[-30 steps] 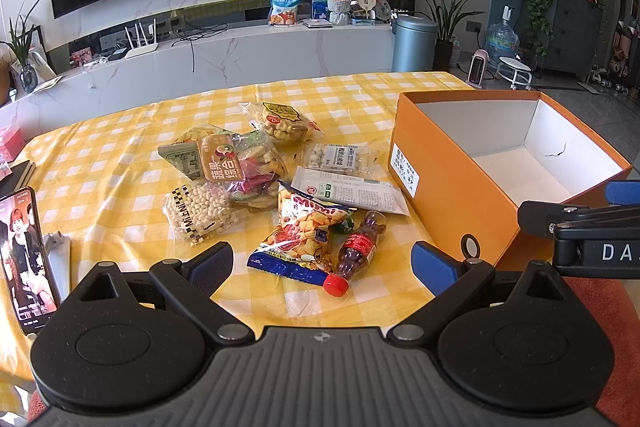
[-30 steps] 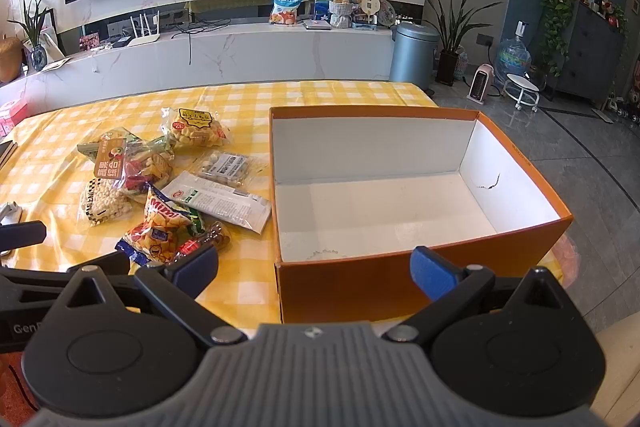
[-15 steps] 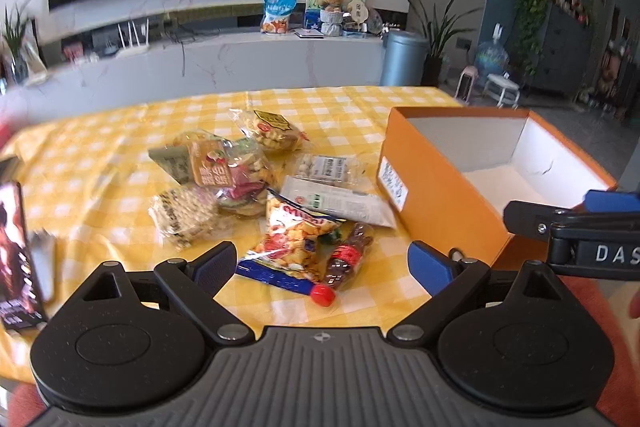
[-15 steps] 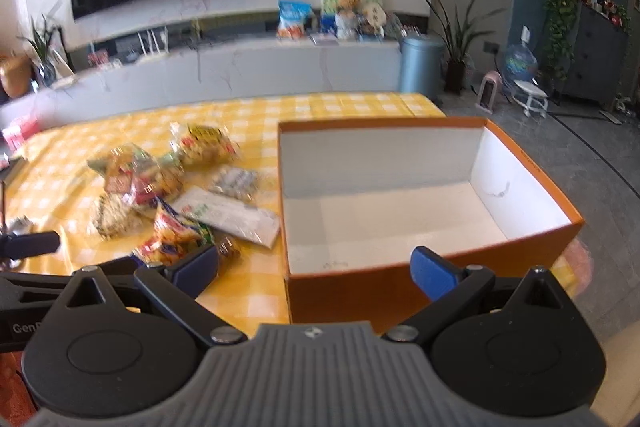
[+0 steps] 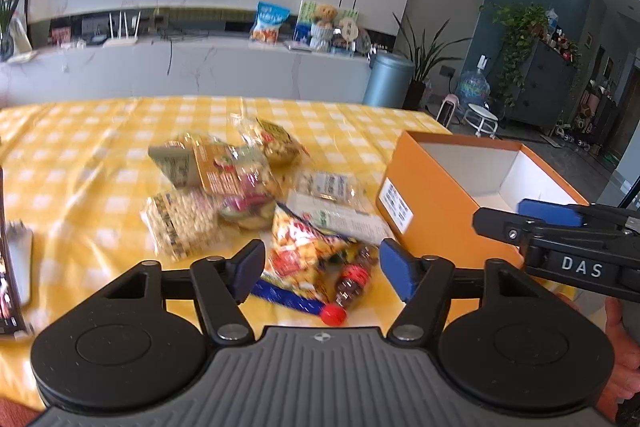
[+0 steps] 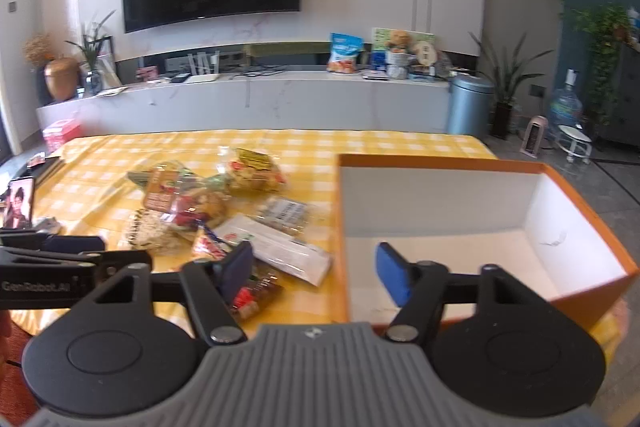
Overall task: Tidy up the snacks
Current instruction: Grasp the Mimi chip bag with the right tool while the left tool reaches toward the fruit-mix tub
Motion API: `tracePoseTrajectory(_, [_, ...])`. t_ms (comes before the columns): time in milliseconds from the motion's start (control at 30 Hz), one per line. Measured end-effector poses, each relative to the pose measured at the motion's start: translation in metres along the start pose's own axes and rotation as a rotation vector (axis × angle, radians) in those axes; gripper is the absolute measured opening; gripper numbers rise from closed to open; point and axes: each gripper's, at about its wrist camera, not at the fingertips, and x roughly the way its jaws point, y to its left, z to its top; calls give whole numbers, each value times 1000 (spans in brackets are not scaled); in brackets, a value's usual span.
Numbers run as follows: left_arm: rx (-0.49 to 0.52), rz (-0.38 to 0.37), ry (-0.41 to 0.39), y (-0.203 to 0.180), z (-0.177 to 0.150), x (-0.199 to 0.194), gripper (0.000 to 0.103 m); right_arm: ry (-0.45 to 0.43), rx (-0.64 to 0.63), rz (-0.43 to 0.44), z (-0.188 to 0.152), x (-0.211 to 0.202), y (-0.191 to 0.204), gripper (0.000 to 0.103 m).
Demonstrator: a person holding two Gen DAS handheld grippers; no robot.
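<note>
Nearest, the left gripper (image 5: 322, 273) and right gripper (image 6: 314, 273) are both closing their blue-padded fingers (image 5: 396, 273) on air, narrower than a second ago, likely a test squeeze. Beyond, crinkly plastic snack packets (image 5: 240, 187) lie untouched on the yellow-checked counter (image 5: 80, 155), beside the empty orange cardboard box (image 6: 460, 219).

Motion blur smears the snack pile (image 5: 240, 187), labels unreadable. The left hand-held gripper (image 5: 320, 271) hides part of a small bottle (image 5: 352, 279). A phone (image 5: 6, 267) is cut by the left edge.
</note>
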Motion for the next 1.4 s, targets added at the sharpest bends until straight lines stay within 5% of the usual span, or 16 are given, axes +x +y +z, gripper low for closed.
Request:
tracePoseTrajectory(200, [37, 69, 21, 14, 2, 10, 74, 5, -8, 61, 6, 19, 24, 52])
tracePoseTrajectory(533, [75, 174, 84, 38, -1, 29, 76, 149, 66, 118, 4, 75, 52, 57])
tracePoseTrajectory(733, [13, 181, 88, 55, 6, 40, 77, 261, 171, 153, 2, 109, 51, 58])
tracePoseTrajectory(1100, [102, 112, 101, 65, 27, 63, 84, 376, 266, 174, -3, 163, 55, 57])
tracePoseTrajectory(1233, [85, 95, 103, 69, 32, 74, 88, 364, 245, 161, -2, 170, 56, 46])
tracePoseTrajectory(1300, [63, 88, 98, 72, 35, 78, 89, 359, 255, 185, -2, 170, 54, 32])
tracePoseTrajectory(1400, [18, 69, 98, 76, 39, 83, 92, 348, 260, 194, 0, 168, 53, 27])
